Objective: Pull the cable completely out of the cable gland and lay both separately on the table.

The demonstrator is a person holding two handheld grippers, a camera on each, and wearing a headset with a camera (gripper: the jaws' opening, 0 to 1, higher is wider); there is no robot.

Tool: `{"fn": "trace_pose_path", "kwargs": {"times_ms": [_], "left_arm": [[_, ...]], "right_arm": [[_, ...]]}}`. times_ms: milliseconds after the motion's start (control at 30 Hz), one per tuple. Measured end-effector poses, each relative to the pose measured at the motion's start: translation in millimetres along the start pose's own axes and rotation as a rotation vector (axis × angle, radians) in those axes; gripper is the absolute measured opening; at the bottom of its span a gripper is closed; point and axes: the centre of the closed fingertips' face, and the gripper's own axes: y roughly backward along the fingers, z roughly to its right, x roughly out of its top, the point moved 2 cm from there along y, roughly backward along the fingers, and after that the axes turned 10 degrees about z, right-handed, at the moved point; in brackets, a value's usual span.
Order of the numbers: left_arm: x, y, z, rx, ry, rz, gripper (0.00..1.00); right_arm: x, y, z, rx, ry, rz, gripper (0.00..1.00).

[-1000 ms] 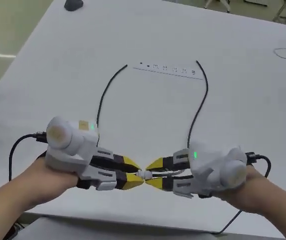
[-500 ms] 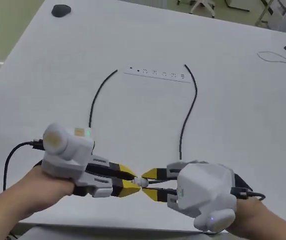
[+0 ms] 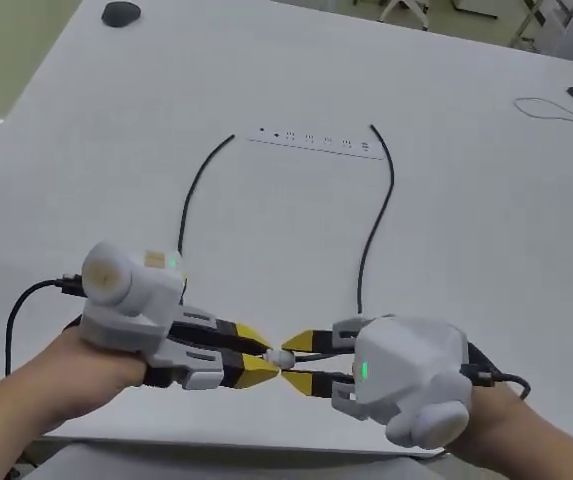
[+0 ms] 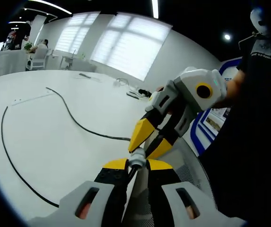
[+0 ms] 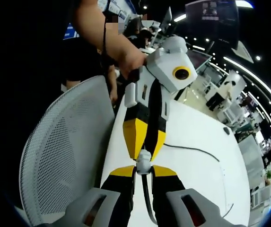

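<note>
At the lower centre of the head view, the small white cable gland (image 3: 281,357) sits in the air just above the near edge of the table (image 3: 466,220), caught between two grippers that meet tip to tip. The left gripper (image 3: 266,360) comes in from the left, and its yellow fingers are drawn narrow, with both tips on the gland. The right gripper (image 3: 294,364) faces it from the right, its fingers also narrow and their tips just beside the gland. The black cable (image 3: 376,215) leaves the gland and runs back between these fingers. Whether they pinch the cable or the gland, I cannot tell.

In the right gripper view the gland (image 5: 144,163) sits just above that gripper's own fingertips, with the cable (image 5: 147,194) dropping through the gap between them.

Beyond the right gripper in the head view, the cable lies on the table and climbs in a gentle curve to upper centre. A second black strand (image 3: 194,195) curves from upper centre down behind the left gripper; whether it is the same cable is hidden. Between their far ends lies a marked white strip (image 3: 311,140). A dark rounded object (image 3: 119,14) rests at upper left, and a thin wire loop (image 3: 556,105) at upper right. A white mesh chair (image 5: 64,142) shows at the left of the right gripper view.
</note>
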Motion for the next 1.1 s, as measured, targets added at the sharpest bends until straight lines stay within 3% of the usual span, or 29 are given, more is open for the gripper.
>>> {"fn": "trace_pose_path", "kwargs": {"times_ms": [133, 267, 433, 467, 533, 633, 767, 900, 1100], "left_arm": [[-0.8, -0.5, -0.7, 0.001, -0.018, 0.004, 0.15], [-1.3, -0.3, -0.5, -0.001, -0.048, 0.003, 0.15], [1.0, -0.2, 0.1, -0.003, -0.104, 0.017, 0.15], [2.3, -0.4, 0.4, -0.007, -0.113, 0.021, 0.15], [3.1, -1.0, 0.2, -0.010, -0.124, 0.025, 0.15], [2.4, -2.4, 0.3, -0.015, -0.149, 0.018, 0.15], [1.7, -3.5, 1.9, -0.019, -0.160, 0.012, 0.15], [1.4, -3.6, 3.5, -0.021, -0.170, 0.008, 0.15], [2.7, -2.1, 3.6, -0.016, -0.167, 0.013, 0.15]], "right_arm": [[-1.9, 1.8, 1.5, 0.003, -0.079, 0.015, 0.10], [-2.5, 10.3, 9.6, -0.008, -0.293, 0.065, 0.20], [-8.2, 18.0, 11.9, 0.081, -0.683, 0.092, 0.20], [-12.2, 17.9, 14.4, 0.096, -0.724, 0.095, 0.20], [-17.9, 17.5, 15.3, 0.134, -0.715, 0.090, 0.20], [-16.2, 15.6, 11.2, 0.212, -0.872, 0.118, 0.23], [-13.6, 12.6, 10.0, 0.297, -1.016, 0.163, 0.23], [-14.5, 8.9, 8.3, 0.336, -1.022, 0.188, 0.21], [-12.6, 7.1, 10.2, 0.356, -1.058, 0.227, 0.15]]}}
